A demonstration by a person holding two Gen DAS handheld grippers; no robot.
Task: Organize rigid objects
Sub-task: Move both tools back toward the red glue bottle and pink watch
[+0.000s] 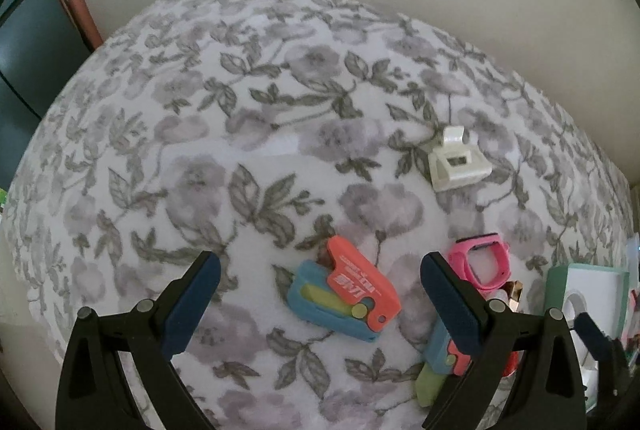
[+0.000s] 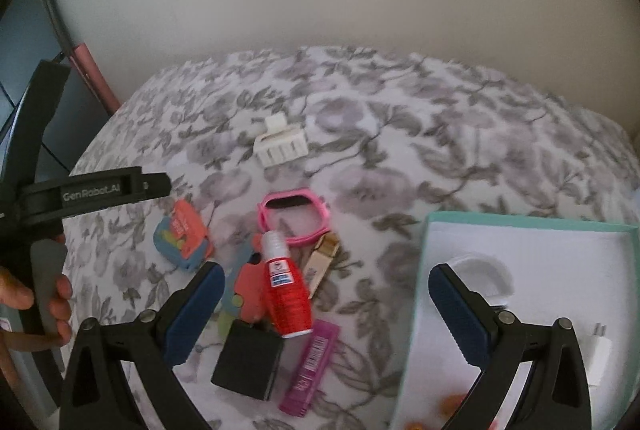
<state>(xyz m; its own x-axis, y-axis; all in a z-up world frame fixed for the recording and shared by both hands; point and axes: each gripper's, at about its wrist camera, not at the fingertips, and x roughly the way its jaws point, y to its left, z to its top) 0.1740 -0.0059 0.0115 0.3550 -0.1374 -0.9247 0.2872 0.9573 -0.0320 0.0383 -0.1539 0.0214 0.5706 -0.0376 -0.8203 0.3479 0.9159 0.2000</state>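
Beside the box point(image 2: 528, 226), at its left, the pile is overlapping so much that I am struggling to separate its pieces: a red bottle point(image 2: 289, 300) is lying across a second orange and blue toy point(image 2: 244, 294), hiding most of it, and a small gold-capped thing point(image 2: 322, 260) behind the bottle is too blurred to name. The box itself is running off the lower right edge of the right wrist view, and the orange bits in its near corner are only a smear. In the left wrist view my own right finger is covering part of that second toy.

I am holding the left gripper point(image 1: 320, 294) wide open and empty, hovering just above the quilt point(image 1: 200, 109), its fingers straddling the orange and blue toy point(image 1: 344, 296) that is lying left of the box. My hand point(image 2: 44, 298) is wrapping the left gripper's handle at the far left of the right wrist view. The right gripper point(image 2: 326, 304) is also spread wide with nothing in it, hanging over the pile and the box's left wall.

The quilt is looking soft and fuzzy, printed with grey flowers and leaves. The pink watch frame point(image 2: 294, 220), a rounded hollow plastic loop, is lying beyond the bottle. A white ribbed clip point(image 2: 280, 143) is sitting well beyond the box, apart from the rest. A matte black block point(image 2: 248, 364) and a flat magenta packet point(image 2: 312, 368) are lying near the box's left wall. The box is a shallow teal-walled tray with a white floor, holding a white curved piece point(image 2: 484, 274) and a white plug point(image 2: 598, 350).
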